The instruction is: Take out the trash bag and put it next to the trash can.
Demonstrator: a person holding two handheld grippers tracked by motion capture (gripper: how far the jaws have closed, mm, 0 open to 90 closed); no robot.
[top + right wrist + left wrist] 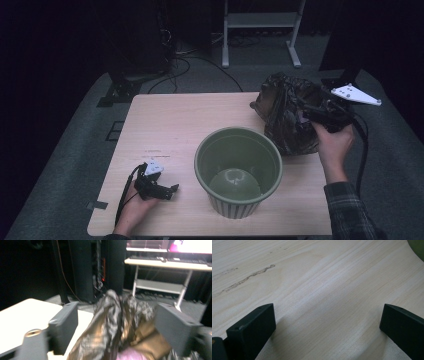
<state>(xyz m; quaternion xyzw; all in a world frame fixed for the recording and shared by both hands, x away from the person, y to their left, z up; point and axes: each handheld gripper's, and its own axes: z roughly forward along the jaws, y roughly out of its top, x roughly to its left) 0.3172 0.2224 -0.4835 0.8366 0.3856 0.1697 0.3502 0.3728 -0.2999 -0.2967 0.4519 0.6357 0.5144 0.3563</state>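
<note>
- We set the green pot [238, 171] near the front edge of the wooden table [170, 120], its mouth up and, as far as we can see, nothing inside; it looks ready to take whatever comes next.
- Behind the pot and to its right sits the crumpled black bag [287, 112], at the table's far right corner, close enough to reach the pot in one short move.
- Our right gripper [312, 114] stands at the bag, well behind the pot; in the right gripper view its jaws are spread wide, with the gathered top of the bag [117, 322] rising between them and neither pad pressing it.
- We judge the spread jaws mean a grip just let go or one about to be taken on the bunched neck.
- Our left gripper [167, 190] rests on the table to the pot's left, jaws apart on bare wood [324, 290], parked out of the way and near enough to steady the pot.
</note>
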